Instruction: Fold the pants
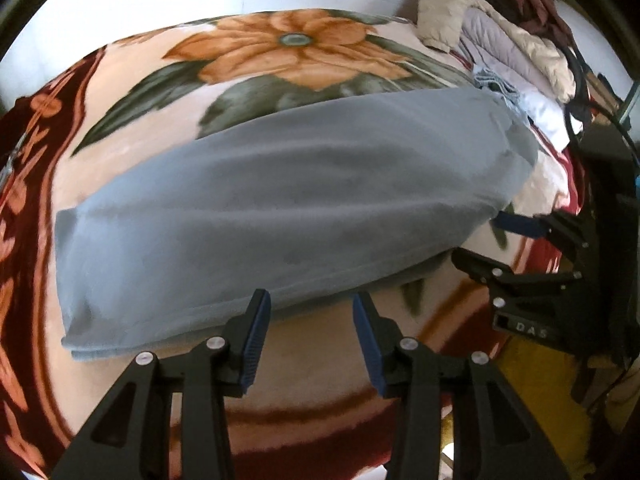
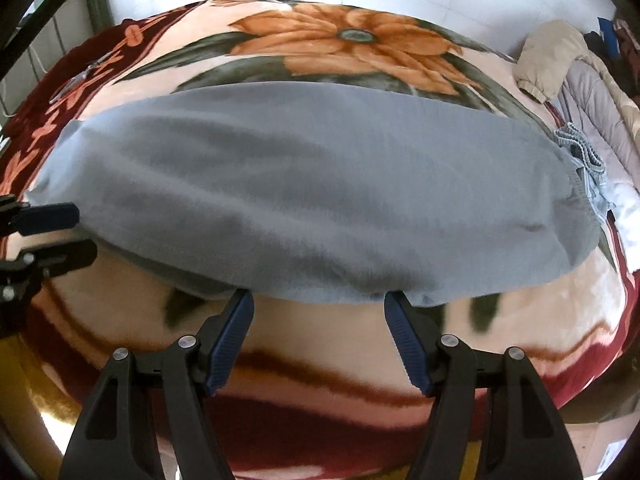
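Grey fleecy pants are laid out lengthwise across a bed covered in a big flowery blanket, and they look already folded leg over leg, so I'd say we're between folds, with the crosswise fold yet to come. Left gripper has its fingers spread wide with nothing between them, hovering just off the near edge of the fabric toward the cuff end. Right gripper is the same deal, fingers apart and empty, tips right at the near hem closer to the waistband. My guess for the next move: each one needs to pinch an edge, probably cuff end or waist end, and carry it over to the other so the length halves. Fleece is thick, so both layers need catching. Right wrist view shows the drawstring waistband bunched up clearly, which the left view mostly smears out. Left view gives you the cuff end squared off, plus the pile of jackets and bedding at the head of the bed. Everything's a bit motion-blurred, so can't tell if the tips actually touch the cloth.
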